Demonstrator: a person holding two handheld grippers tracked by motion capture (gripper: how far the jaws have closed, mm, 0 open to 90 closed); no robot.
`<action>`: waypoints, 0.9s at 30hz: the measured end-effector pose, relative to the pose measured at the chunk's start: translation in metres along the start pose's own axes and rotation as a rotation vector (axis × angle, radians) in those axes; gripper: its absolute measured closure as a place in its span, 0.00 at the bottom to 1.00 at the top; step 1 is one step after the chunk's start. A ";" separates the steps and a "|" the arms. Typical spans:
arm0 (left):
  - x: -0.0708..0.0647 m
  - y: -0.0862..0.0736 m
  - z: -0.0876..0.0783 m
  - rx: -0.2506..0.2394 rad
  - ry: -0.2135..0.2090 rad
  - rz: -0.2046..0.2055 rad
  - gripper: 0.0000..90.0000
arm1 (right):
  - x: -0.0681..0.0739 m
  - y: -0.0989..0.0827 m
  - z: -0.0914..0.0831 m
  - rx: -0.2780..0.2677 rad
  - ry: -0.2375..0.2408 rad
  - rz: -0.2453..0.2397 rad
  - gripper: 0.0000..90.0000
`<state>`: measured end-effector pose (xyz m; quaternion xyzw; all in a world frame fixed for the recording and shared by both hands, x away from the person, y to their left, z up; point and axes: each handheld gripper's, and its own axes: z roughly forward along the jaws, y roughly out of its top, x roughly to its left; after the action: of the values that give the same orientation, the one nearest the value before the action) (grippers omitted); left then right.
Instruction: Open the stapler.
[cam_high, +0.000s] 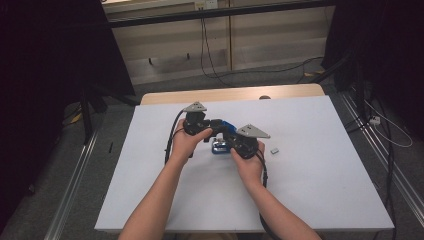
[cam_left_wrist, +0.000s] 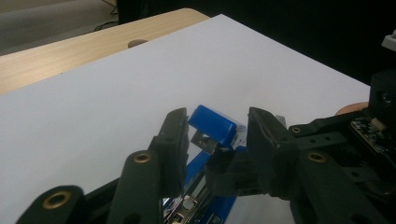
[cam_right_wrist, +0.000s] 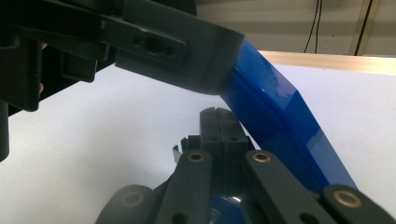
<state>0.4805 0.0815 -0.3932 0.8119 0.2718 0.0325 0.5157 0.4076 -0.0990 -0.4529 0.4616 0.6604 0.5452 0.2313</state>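
Dim room, grey carpet, cables trailing along the far wall. Worktop (cam_high: 320, 200) is a wooden top covered with a white sheet, mostly bare.

Both hands work at mid-worktop on a blue stapler (cam_high: 222, 137), which sits between the two claws with its hinged top arm swung up and open.

Left claw (cam_left_wrist: 215, 140): jaws apart, straddling the raised blue top arm of the stapler near its tip. Pads look close to the plastic on each side, but I can't tell whether they press on it (reads as a loose bracket, not a clamp).

Right claw (cam_right_wrist: 219, 123): jaws together, tips meeting down at the stapler's lower part beside the blue arm. Can't tell whether anything thin is pinched between them. It looks like it's steadying or poking at the magazine.

Handling judgement:
- Stapler is rigid, plastic shell over metal rail, moderately light. Won't deform under grip.
- Glossy blue plastic is slippery, and the tapered top arm could slide out of flat pads. Grip across the flat sides, mid-arm, not the rounded nose.
- The hinge makes it floppy as a unit: hold the base with one claw before levering the top.
- The sprung metal magazine may snap shut, so keep tips clear of the rail.

A small grey piece (cam_high: 274, 149) lies on the sheet just right of the right hand (cam_high: 248, 162). It's too small to identify.
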 end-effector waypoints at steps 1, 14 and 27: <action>0.000 0.000 0.000 -0.008 -0.002 -0.007 0.64 | -0.001 0.000 0.000 -0.001 -0.002 0.000 1.00; 0.017 -0.005 -0.021 -0.065 0.025 -0.043 0.68 | -0.002 0.000 -0.001 -0.008 -0.003 0.004 1.00; 0.013 -0.039 0.009 0.119 0.063 0.018 0.95 | -0.004 -0.001 -0.001 -0.006 -0.008 0.005 1.00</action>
<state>0.4784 0.0927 -0.4337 0.8421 0.2819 0.0463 0.4575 0.4084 -0.1027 -0.4542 0.4648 0.6566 0.5460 0.2337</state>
